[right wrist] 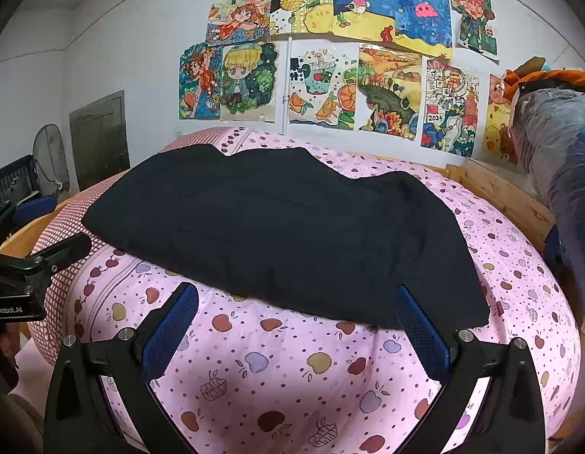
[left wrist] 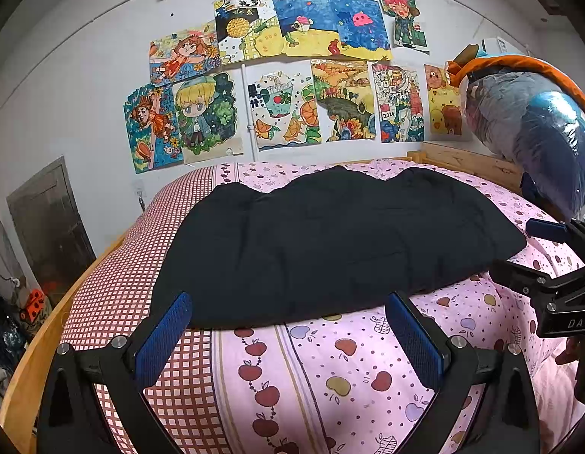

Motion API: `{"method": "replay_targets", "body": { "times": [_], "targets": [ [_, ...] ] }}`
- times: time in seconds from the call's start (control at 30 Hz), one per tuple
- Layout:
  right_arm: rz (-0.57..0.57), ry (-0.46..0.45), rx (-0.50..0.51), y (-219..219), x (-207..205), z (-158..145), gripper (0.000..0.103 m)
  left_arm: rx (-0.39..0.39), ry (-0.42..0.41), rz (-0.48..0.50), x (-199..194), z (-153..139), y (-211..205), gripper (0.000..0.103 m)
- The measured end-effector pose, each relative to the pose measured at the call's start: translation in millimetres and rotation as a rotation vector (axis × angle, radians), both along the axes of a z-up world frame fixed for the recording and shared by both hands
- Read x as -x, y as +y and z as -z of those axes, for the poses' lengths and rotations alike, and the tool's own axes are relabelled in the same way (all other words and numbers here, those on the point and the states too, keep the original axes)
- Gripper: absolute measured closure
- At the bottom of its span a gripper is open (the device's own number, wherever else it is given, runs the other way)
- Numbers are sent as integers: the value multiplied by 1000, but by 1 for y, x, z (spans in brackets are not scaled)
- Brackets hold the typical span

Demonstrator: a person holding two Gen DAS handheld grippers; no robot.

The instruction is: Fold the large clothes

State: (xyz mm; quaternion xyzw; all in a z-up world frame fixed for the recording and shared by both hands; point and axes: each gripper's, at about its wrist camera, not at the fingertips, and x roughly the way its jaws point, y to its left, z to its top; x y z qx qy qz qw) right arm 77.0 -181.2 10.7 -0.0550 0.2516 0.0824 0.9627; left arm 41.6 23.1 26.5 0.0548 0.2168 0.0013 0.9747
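Observation:
A large black garment [left wrist: 330,242] lies folded into a wide strip across the pink apple-print bed [left wrist: 330,370]; it also shows in the right wrist view [right wrist: 284,234]. My left gripper [left wrist: 288,302] is open and empty, hovering just before the garment's near edge. My right gripper [right wrist: 298,295] is open and empty, at the garment's near right edge. The right gripper appears at the right edge of the left wrist view [left wrist: 519,253], and the left gripper at the left edge of the right wrist view [right wrist: 53,223].
The bed has a wooden frame [left wrist: 35,363] and a headboard [right wrist: 500,193]. A plastic-wrapped blue and orange bundle [left wrist: 534,132] sits at the right. Children's drawings [left wrist: 292,72] cover the wall. A dark hatch [left wrist: 50,223], a fan [right wrist: 50,155] and clutter stand at the left.

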Motion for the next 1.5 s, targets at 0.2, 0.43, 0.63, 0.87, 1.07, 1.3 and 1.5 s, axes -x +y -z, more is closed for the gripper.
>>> {"method": "replay_targets", "body": {
  "times": [0.2, 0.43, 0.63, 0.87, 1.07, 1.3, 1.5],
  "targets": [
    [2, 7, -5, -3, -2, 2, 2, -1, 0, 1, 0, 0, 0, 0],
    [3, 13, -13, -9, -5, 3, 2, -1, 1, 2, 0, 0, 1, 0],
    [4, 17, -12, -11, -6, 4, 2, -1, 1, 2, -1, 0, 1, 0],
    [5, 25, -14, -13, -7, 4, 2, -1, 7, 2, -2, 3, 5, 0],
    [8, 32, -17, -13, -8, 5, 2, 1, 23, 2, -5, 7, 8, 0],
    [11, 32, -14, -13, -9, 5, 2, -47, 38, -35, -6, 9, 8, 0],
    [15, 34, -15, -16, -10, 7, 2, -61, 42, -28, -4, 9, 7, 0]
  ]
}}
